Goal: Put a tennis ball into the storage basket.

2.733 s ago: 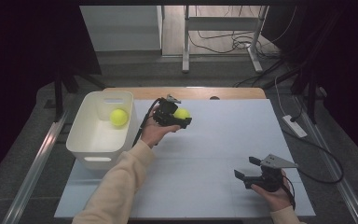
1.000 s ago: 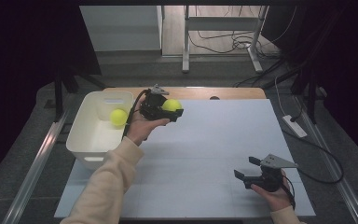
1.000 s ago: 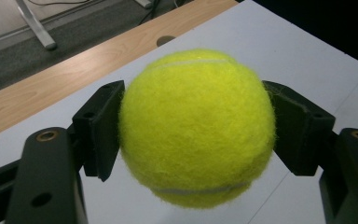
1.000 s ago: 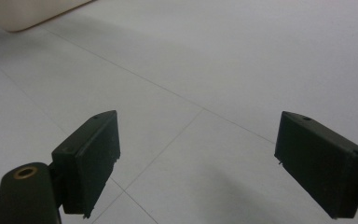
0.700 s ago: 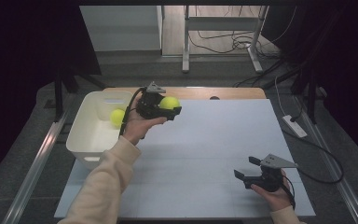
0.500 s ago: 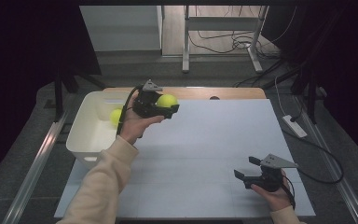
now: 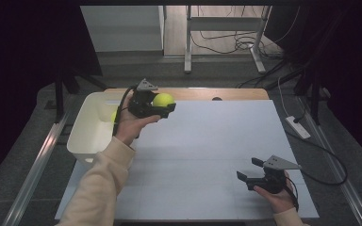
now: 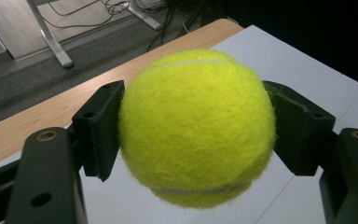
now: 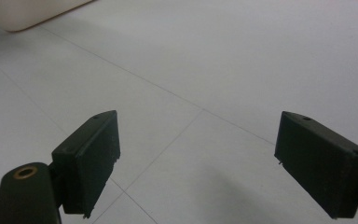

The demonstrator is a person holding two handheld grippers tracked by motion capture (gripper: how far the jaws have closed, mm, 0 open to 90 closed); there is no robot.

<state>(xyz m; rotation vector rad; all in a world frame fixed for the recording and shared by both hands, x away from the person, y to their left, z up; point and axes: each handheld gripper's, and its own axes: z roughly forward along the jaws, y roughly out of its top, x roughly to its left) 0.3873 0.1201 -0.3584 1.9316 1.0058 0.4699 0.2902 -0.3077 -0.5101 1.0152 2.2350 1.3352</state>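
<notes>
My left fingers point(image 7: 166, 109) clamped on tennis ball point(image 7: 163, 100), near white bin point(image 7: 87, 136). Keep squeeze firm; swing over bin before letting go. Right fingers point(image 7: 249, 172) wide, empty, low over desk point(image 7: 207, 150).

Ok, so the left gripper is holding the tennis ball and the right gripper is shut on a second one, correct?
Not quite. The left gripper does hold the tennis ball, but the right gripper holds nothing: the right gripper view shows its fingers standing open over the bare white table.
</notes>
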